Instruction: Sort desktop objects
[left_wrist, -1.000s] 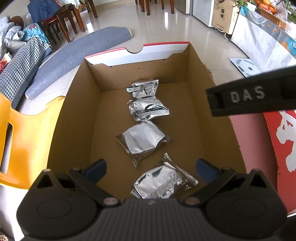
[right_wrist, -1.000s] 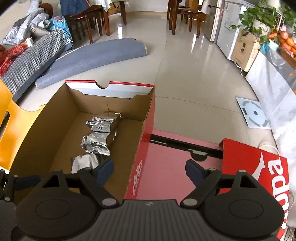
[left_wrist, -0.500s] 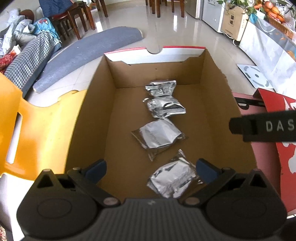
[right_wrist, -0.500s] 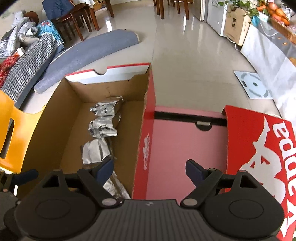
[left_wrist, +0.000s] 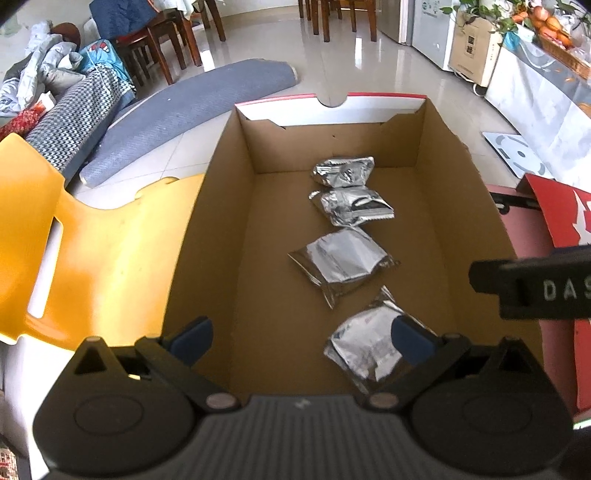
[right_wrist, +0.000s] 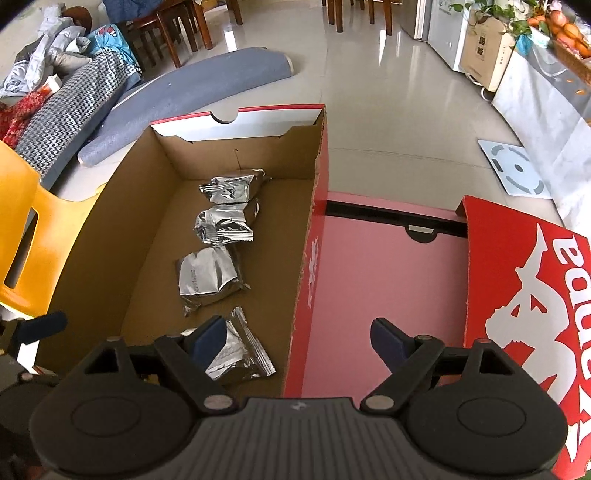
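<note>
Four foil packets are seen lined lengthwise down the box (left_wrist: 221, 236), the nearest packet (left_wrist: 365, 343) just ahead of the wide-open, empty left gripper (left_wrist: 301, 334); the right gripper (right_wrist: 297, 336), equally wide, straddles the box wall.

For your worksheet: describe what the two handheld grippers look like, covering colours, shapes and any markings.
Both match: the left gripper and right gripper have a black ribbed body, two round black housings, black linkage bars with silver pivot pins, and dark blue finger pads. A black bar of the right gripper, seen from the left wrist, carries white letters "DAS". No cables or sleeves show.
</note>
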